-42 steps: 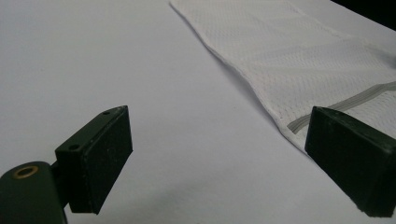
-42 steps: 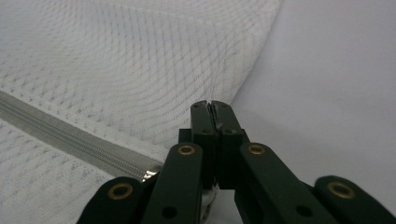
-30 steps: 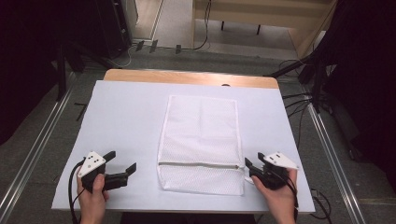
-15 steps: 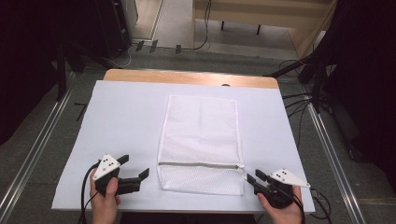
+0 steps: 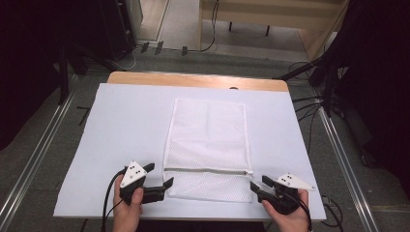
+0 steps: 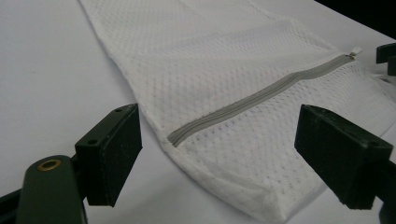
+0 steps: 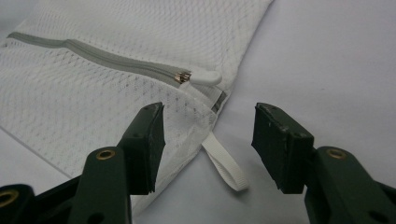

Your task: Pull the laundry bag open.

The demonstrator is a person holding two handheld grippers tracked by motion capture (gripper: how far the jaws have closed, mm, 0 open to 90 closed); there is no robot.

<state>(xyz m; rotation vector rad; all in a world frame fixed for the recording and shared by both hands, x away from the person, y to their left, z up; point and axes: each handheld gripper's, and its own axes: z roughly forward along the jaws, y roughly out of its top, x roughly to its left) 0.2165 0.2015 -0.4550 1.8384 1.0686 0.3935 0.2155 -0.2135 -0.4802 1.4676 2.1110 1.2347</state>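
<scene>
1. A white mesh laundry bag (image 5: 208,145) lies flat at mid-table, its zipper (image 6: 252,99) closed.
2. Left gripper (image 5: 157,180), at the bag's 8 o'clock, is spread and empty.
3. Right gripper (image 5: 257,183), at 4 o'clock, is likewise spread; nothing looks grasped yet.

light: even, bright tabletop — surroundings dark | shadows: soft | blur: slight

No readable text, label, brand, number or sign anywhere. Nothing printed on the white mesh bag (image 5: 208,145) between the two tongs, nothing on the grey plates atop the tongs, nothing on the pale counter (image 5: 121,125) beyond them.
</scene>
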